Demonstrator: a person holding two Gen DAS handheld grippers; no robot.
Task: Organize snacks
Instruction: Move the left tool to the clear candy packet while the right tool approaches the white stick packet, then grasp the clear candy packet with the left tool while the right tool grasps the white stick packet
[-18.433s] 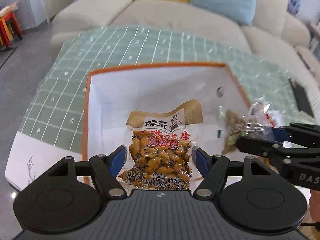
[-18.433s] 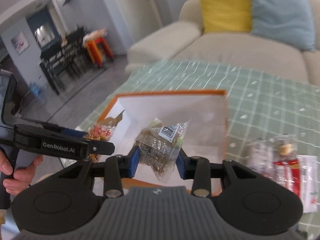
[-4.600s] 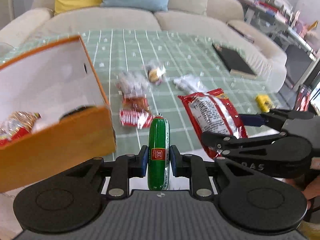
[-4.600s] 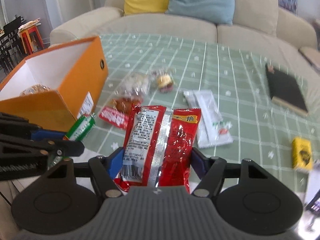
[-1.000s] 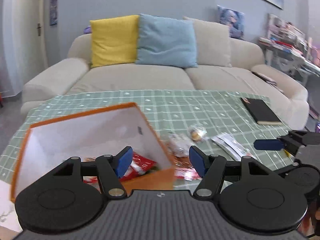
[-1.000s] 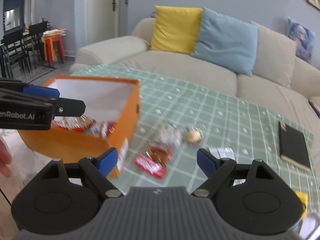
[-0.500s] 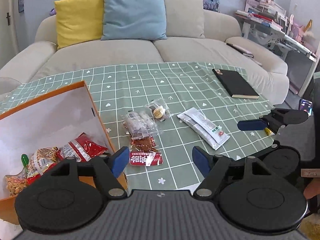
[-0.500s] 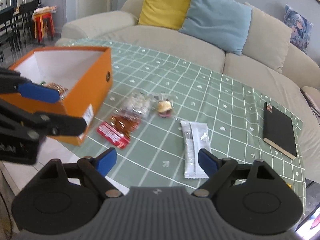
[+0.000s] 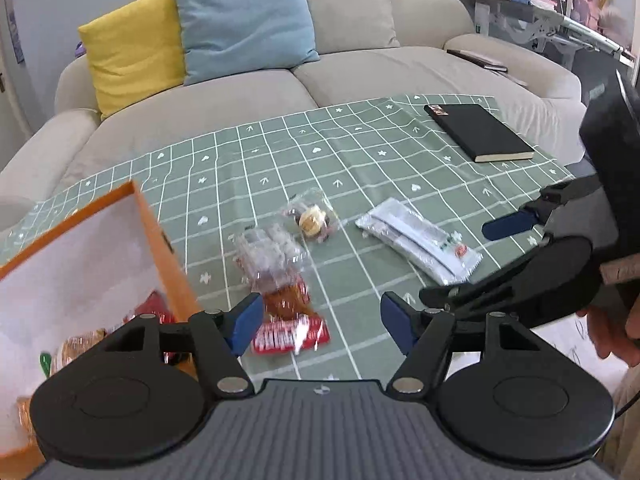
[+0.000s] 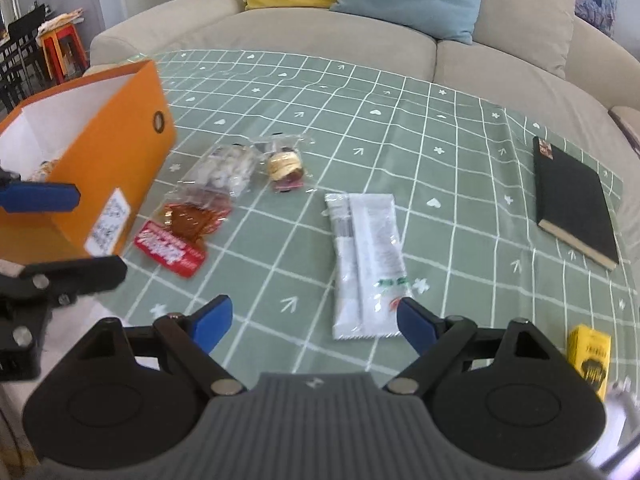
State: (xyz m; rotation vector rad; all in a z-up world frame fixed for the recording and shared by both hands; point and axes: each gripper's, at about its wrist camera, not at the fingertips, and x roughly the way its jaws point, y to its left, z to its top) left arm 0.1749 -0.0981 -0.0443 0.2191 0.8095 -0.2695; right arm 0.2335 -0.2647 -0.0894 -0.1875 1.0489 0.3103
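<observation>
The orange box (image 9: 168,264) (image 10: 120,128) stands at the left with several snack packs inside. On the green checked cloth (image 9: 360,148) lie a red-labelled pack (image 9: 290,326) (image 10: 176,236), a clear bag of pale pieces (image 9: 272,252) (image 10: 228,168), a small wrapped cake (image 9: 314,216) (image 10: 284,166) and a long white pack (image 9: 418,246) (image 10: 366,256). My left gripper (image 9: 322,322) is open and empty above the red-labelled pack. My right gripper (image 10: 310,322) is open and empty just in front of the white pack.
A black notebook (image 9: 478,132) (image 10: 574,204) lies at the far right of the cloth. A small yellow box (image 10: 592,354) sits near the right front edge. A beige sofa (image 9: 280,80) with yellow and blue cushions runs behind the table.
Both grippers have swung right from the box and dropped lower and closer to the loose snacks. Both stay open and empty.
</observation>
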